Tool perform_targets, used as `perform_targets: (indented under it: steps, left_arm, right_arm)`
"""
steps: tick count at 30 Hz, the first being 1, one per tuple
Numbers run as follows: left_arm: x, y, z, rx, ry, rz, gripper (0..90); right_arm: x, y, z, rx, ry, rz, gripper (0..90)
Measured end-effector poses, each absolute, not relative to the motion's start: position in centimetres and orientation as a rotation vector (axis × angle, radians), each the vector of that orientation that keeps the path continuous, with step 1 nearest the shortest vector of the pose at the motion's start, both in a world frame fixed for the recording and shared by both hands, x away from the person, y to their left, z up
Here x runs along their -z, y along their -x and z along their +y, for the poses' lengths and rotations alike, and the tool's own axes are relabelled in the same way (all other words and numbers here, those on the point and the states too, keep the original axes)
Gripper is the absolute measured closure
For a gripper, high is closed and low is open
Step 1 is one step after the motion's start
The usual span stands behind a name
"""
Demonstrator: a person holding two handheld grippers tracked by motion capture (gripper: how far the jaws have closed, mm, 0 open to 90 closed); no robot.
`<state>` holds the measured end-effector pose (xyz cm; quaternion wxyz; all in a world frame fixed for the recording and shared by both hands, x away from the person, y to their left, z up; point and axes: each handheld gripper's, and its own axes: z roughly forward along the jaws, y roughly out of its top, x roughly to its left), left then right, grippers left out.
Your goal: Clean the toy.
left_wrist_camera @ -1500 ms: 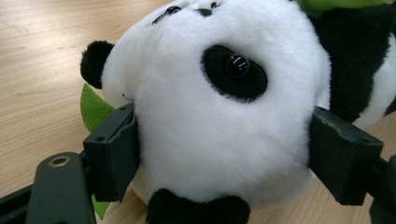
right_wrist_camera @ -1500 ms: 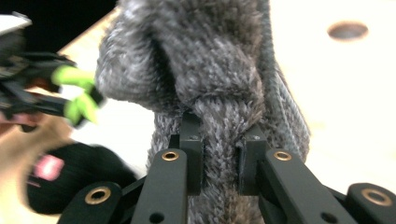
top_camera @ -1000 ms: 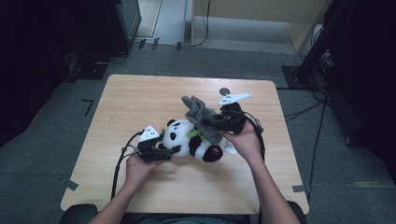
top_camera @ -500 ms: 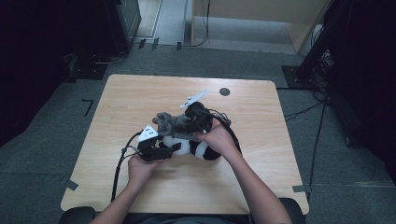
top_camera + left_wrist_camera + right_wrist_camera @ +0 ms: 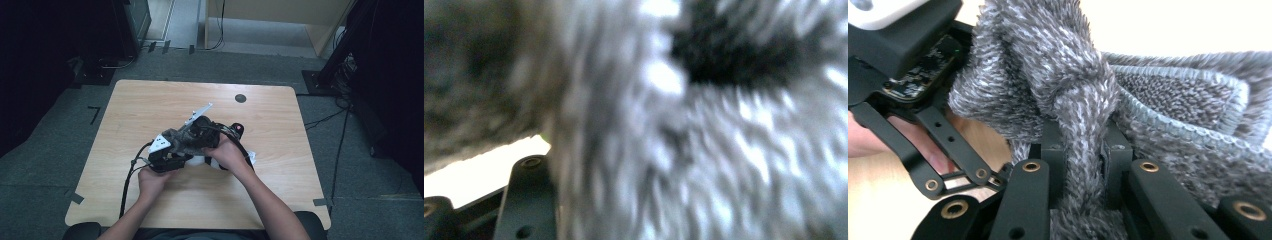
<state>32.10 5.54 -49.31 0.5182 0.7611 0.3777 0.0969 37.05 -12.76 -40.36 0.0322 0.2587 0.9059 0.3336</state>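
Grey towel: we see a fuzzy grey towel (image 5: 176,138) bunched near the middle of the wooden table (image 5: 280,125), between the two grippers and over a plush toy; in the right gripper view (image 5: 1168,95) it shows a hemmed edge.
Right gripper: our right gripper (image 5: 1083,150) has its jaws drawn narrow, pinching a twisted fold of the grey towel, as the right gripper view shows plainly. In the high view it (image 5: 197,131) sits just right of the towel, its tips buried in the cloth.
Left gripper: our left gripper (image 5: 167,159) lies on the near left side of the pile. Its jaws have just been closing, with fur between them; we cannot tell whether the pads press on it.
Left gripper view: blurred grey, white and black fur right at the lens, one black jaw piece at the lower left; we cannot tell towel from toy here.
Plush toy: a white and black plush toy (image 5: 212,162) is mostly covered by hands and towel; a white scrap shows at the right.
Hands: our right hand (image 5: 227,156) covers the toy's right side.
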Motion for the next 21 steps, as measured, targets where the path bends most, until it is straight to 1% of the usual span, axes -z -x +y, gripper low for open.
perform_targets:
  steps: [3,12,16,21]
  left_arm:
    - [49.3,-32.2,5.6,-0.229,-1.824,0.902,40.1]
    - [49.2,-32.1,5.6,-0.237,-1.833,0.897,40.5]
    - [49.2,-32.1,5.6,-0.234,-1.836,0.893,40.5]
    - [49.2,-32.1,5.6,-0.234,-1.834,0.887,39.9]
  right_arm:
    - [40.3,-37.5,-13.5,-1.054,-0.843,2.779,78.8]
    - [39.9,-38.3,-15.0,-1.106,-0.916,2.716,79.0]
    - [40.0,-39.2,-16.9,-1.114,-1.007,2.644,78.6]
    - [41.0,-40.6,-20.1,-1.113,-1.155,2.603,78.7]
